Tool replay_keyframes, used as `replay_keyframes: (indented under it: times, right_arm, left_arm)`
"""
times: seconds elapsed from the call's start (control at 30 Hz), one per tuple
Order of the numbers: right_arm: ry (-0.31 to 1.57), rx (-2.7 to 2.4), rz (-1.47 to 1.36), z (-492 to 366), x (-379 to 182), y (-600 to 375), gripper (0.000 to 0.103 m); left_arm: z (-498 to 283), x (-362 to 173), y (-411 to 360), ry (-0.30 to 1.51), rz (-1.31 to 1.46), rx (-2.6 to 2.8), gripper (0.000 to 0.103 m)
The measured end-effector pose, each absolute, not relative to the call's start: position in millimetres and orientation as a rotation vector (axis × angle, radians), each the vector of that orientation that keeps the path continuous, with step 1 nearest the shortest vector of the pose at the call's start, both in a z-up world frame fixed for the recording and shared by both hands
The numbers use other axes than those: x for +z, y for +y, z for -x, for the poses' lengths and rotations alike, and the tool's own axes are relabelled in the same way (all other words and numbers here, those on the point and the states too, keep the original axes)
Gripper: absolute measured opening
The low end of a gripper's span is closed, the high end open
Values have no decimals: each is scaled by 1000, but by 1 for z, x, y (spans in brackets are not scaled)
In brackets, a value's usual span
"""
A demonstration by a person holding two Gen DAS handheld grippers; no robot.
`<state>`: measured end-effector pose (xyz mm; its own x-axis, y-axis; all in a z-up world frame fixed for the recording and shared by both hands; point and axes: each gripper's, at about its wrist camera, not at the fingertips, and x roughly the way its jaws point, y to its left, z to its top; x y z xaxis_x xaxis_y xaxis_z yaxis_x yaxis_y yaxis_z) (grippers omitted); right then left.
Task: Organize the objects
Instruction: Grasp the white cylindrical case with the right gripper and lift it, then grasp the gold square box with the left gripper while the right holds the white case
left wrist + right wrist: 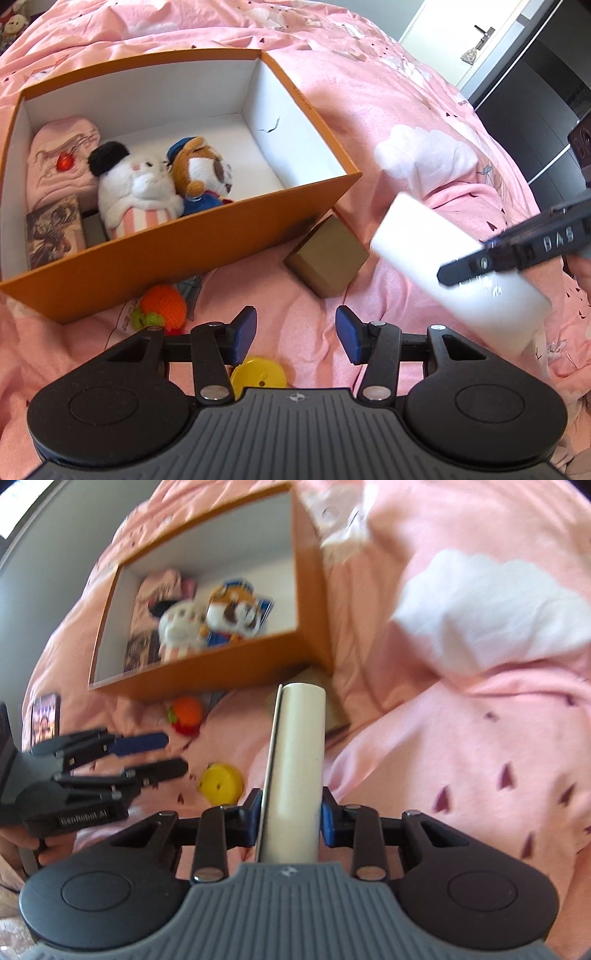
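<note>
Lettering on the two grippers

We are reading "DAS" in raised letters on the right gripper from the left wrist view, and we are making out "GenRobot.AI" on the left gripper from the right wrist view, though blur is softening it.

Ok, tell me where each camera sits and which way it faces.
Left wrist: on the left gripper, looking down at the bed and the orange box; its open fingers show, and the right gripper holding the white box.
Right wrist: on the right gripper, looking down along the white box it grips; the left gripper and a hand show.
Shared: orange box, yellow disc, orange crochet toy.
</note>
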<state>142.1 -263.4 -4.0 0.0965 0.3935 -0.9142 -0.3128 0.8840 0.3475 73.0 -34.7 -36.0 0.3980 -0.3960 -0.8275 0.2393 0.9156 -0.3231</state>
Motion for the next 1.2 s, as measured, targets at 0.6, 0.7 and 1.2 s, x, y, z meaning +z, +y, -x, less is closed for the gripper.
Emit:
replay_keyframes:
  times: [0.6,0.7,1.2]
  right_arm:
    - [1351,450,-274,-181,-48,-301,33]
    - [1357,463,-286,-183,-53,-301,33]
    - [1349,484,-310,-190,-48,-311,33]
  left_arm:
    - [-122,-72,-81,1106,141,-431,71]
    - [-130,-78,-90,1118,131,-424,74]
    - [-107,-90,-153,948,-474,-577,84]
